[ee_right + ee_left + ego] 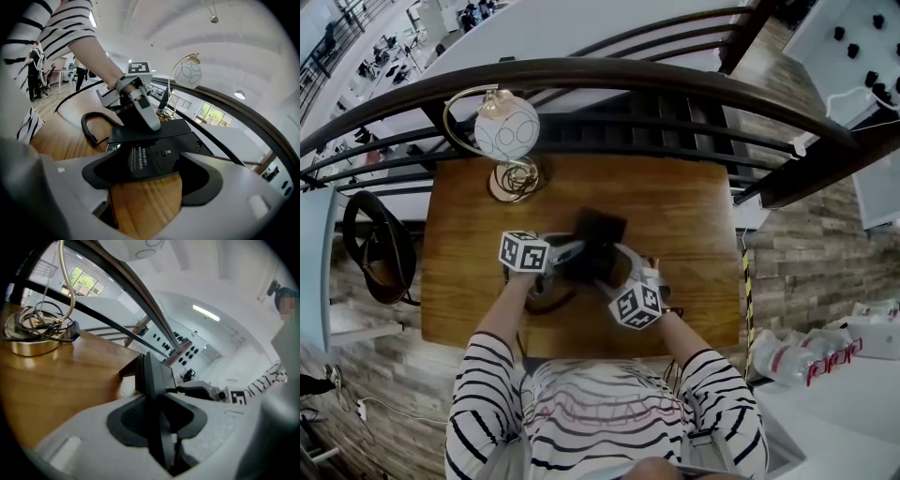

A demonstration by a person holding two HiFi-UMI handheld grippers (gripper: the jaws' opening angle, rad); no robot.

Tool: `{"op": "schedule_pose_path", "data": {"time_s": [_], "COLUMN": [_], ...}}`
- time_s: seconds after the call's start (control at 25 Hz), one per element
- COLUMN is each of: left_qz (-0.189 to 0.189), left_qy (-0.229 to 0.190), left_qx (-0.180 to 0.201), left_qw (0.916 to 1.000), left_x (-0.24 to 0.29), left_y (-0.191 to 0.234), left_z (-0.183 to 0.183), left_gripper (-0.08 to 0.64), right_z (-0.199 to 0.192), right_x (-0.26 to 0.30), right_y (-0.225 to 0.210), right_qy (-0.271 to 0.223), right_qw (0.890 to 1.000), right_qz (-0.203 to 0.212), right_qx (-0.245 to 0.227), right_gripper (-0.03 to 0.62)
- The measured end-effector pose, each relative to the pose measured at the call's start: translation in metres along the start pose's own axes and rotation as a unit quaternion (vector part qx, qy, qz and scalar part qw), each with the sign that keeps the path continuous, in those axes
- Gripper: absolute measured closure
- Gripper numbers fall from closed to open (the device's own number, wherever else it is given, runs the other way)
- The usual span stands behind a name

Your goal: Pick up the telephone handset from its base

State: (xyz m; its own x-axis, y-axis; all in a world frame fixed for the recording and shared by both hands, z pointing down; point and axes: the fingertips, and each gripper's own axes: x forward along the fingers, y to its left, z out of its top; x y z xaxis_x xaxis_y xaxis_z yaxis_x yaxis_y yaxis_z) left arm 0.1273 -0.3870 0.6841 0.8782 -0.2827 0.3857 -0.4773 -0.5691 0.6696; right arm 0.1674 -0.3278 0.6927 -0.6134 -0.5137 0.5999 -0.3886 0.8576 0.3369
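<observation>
A black telephone base [602, 230] sits mid-table, seen close in the right gripper view [154, 150]. My left gripper [574, 253] reaches in from the left, and its jaws [159, 420] are shut on the thin black handset [154, 380], which stands edge-on between the pads. In the right gripper view, the left gripper's grey fingers [140, 110] lie over the top of the phone. My right gripper [606, 274] comes from the near right, its jaws [150, 180] clamped on the base's near edge. A coiled cord [91, 126] trails to the left on the wood.
A gold lamp with a white globe [506, 131] stands at the wooden table's [694, 216] far left corner, its base [33, 336] wrapped in cable. A dark curved railing [609, 75] runs behind the table. A dark bag [380, 248] sits left, packed bottles [806, 352] right.
</observation>
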Motion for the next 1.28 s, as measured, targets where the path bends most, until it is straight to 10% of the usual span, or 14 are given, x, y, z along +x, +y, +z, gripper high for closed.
{"op": "schedule_pose_path", "data": {"time_s": [0.72, 1.28], "left_qz": [-0.049, -0.082], "left_qy": [-0.042, -0.124], "left_qx": [-0.053, -0.029], "left_qw": [0.9965, 0.9885], "left_x": [-0.016, -0.086], "left_y": [-0.023, -0.072], "left_z": [0.016, 0.036], "left_gripper": [0.486, 0.486], "right_z": [0.001, 0.038], "right_x": [0.0, -0.041], "right_y": [0.0, 0.002], "right_qy": [0.03, -0.008], "right_qw": [0.999, 0.981], "right_qz": [-0.007, -0.127], "right_qx": [0.012, 0.147], "right_gripper": [0.213, 0.345]}}
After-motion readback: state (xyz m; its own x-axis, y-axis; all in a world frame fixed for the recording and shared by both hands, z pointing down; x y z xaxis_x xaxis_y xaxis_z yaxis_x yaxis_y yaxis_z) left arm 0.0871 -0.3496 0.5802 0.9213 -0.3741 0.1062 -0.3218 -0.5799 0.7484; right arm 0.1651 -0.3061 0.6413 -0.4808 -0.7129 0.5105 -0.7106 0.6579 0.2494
